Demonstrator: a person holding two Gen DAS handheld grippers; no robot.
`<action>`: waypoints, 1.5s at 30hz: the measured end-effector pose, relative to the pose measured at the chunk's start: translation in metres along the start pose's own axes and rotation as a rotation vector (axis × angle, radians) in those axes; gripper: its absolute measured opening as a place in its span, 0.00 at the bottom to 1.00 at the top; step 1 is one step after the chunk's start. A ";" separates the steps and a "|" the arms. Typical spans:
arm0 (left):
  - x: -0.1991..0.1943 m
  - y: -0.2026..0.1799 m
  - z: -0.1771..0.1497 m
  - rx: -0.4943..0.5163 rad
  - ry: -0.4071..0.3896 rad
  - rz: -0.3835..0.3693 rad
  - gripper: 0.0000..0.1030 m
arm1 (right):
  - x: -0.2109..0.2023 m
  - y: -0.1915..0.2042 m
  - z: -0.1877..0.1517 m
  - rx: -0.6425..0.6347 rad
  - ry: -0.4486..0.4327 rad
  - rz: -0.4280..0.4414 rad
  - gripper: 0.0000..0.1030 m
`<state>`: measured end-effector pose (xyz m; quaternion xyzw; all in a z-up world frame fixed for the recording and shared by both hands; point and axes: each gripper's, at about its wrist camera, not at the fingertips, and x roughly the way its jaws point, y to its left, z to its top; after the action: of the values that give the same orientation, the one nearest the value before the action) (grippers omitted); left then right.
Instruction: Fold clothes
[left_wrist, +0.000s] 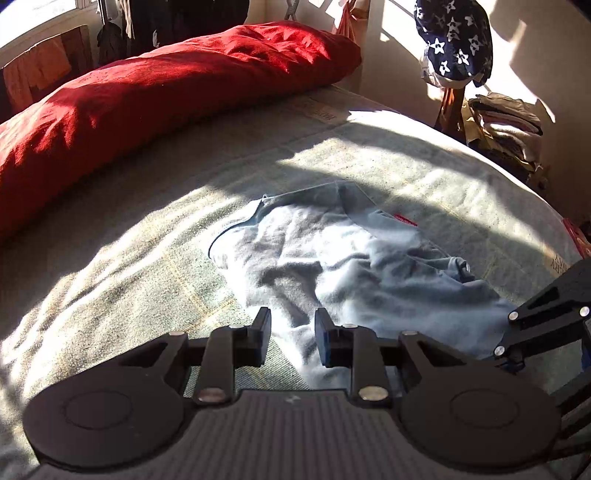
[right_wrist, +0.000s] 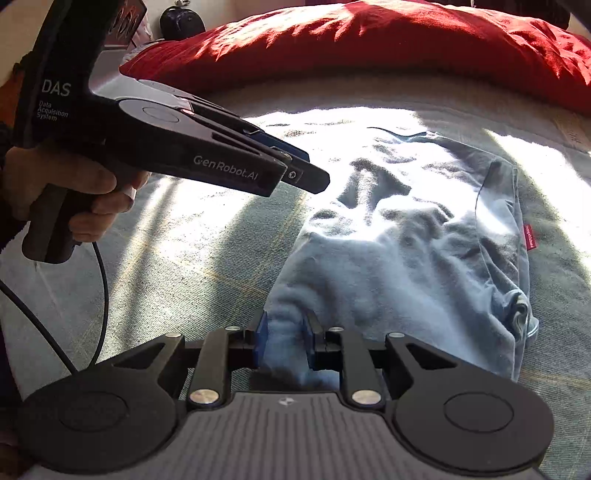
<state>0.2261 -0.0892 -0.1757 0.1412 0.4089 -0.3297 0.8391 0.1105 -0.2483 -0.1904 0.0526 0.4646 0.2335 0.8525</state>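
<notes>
A crumpled light blue garment (left_wrist: 332, 251) (right_wrist: 406, 240) with a small red tag (right_wrist: 527, 236) lies on the grey-green blanket (left_wrist: 110, 277) of a bed. In the left wrist view my left gripper (left_wrist: 291, 336) is open, hovering over the garment's near left edge with nothing between its pads. The right wrist view shows the same gripper (right_wrist: 314, 177) from the side, held in a hand (right_wrist: 62, 192) above the blanket. My right gripper (right_wrist: 284, 343) is shut on a bunched near corner of the garment, which fills the gap between its blue pads. Part of it (left_wrist: 535, 325) shows at the right edge.
A red duvet (left_wrist: 147, 103) (right_wrist: 369, 48) lies bunched along the far side of the bed. Beyond the bed's right edge are a stack of folded clothes (left_wrist: 509, 122) and a hanging navy star-print fabric (left_wrist: 454, 40). A black cable (right_wrist: 103, 280) trails from the left gripper.
</notes>
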 end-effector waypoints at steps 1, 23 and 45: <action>0.001 0.000 0.001 -0.007 -0.003 0.001 0.25 | -0.010 -0.007 0.003 0.018 -0.017 -0.010 0.23; 0.035 -0.002 0.011 -0.046 0.034 -0.028 0.37 | 0.008 -0.124 0.038 0.220 -0.064 -0.237 0.07; 0.066 0.035 0.040 0.004 -0.058 -0.027 0.35 | 0.018 -0.140 0.064 0.251 -0.075 -0.145 0.23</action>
<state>0.3033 -0.1123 -0.2029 0.1275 0.3858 -0.3458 0.8458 0.2201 -0.3556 -0.2114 0.1336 0.4605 0.1091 0.8707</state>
